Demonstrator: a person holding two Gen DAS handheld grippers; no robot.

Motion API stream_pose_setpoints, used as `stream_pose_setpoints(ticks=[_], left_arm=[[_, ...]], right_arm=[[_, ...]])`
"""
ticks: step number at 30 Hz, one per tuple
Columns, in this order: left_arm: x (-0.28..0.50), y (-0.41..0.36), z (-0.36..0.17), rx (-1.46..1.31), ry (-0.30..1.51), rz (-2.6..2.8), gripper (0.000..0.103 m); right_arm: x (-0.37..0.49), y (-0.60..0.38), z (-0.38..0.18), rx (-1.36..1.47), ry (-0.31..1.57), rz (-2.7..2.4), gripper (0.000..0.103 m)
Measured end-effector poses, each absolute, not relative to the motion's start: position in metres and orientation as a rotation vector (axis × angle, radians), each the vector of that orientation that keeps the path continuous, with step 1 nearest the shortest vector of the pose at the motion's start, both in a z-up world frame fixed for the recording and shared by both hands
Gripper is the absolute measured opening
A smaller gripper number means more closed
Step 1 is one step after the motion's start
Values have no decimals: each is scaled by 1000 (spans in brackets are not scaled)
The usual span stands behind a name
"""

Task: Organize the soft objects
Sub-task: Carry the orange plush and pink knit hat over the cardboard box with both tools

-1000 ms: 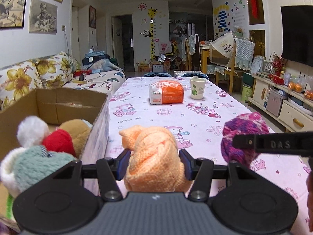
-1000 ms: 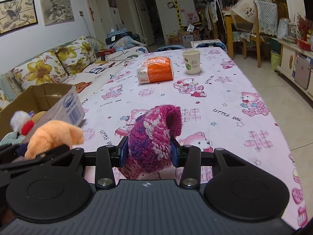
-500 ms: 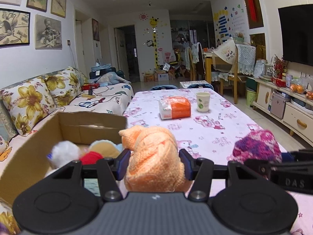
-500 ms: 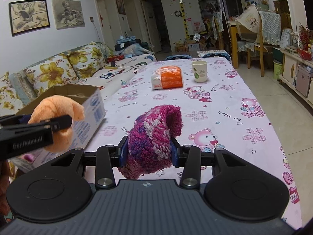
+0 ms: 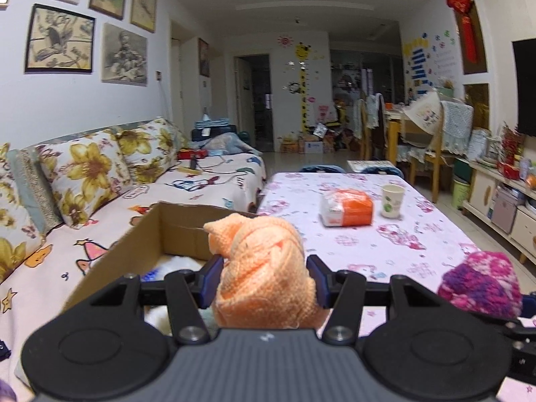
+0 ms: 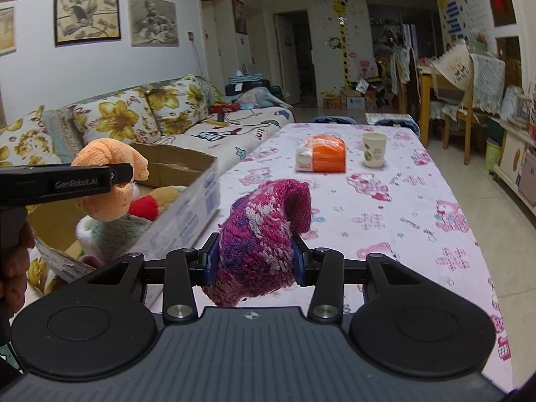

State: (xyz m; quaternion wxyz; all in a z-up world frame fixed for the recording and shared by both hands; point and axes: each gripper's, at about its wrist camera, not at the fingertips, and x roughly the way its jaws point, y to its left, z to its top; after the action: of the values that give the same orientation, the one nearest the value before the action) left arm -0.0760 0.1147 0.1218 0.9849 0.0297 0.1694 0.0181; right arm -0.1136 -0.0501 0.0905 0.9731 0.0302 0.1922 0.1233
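My left gripper is shut on an orange knitted bundle and holds it above the open cardboard box at the table's left edge. In the right wrist view the same orange bundle hangs over the box, which holds several soft items, among them a red ball and a pale green knit piece. My right gripper is shut on a pink and purple knitted hat, held above the table to the right of the box. The hat also shows in the left wrist view.
The table with a pink cartoon cloth carries an orange and white packet and a paper cup at its far end. A flowered sofa runs along the left. Chairs and a low cabinet stand at the right.
My left gripper has risen and moved left with the orange bundle, from beside the box to above it. My right gripper has moved slightly with the hat still held.
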Motion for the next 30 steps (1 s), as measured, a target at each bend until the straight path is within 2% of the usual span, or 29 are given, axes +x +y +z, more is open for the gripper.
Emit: stream_pose_setpoints(ticks=[30], left_arm=[[-38,193,112,-86,413,190,54]], right_arm=[[-41,13,106,22,351,418,54]])
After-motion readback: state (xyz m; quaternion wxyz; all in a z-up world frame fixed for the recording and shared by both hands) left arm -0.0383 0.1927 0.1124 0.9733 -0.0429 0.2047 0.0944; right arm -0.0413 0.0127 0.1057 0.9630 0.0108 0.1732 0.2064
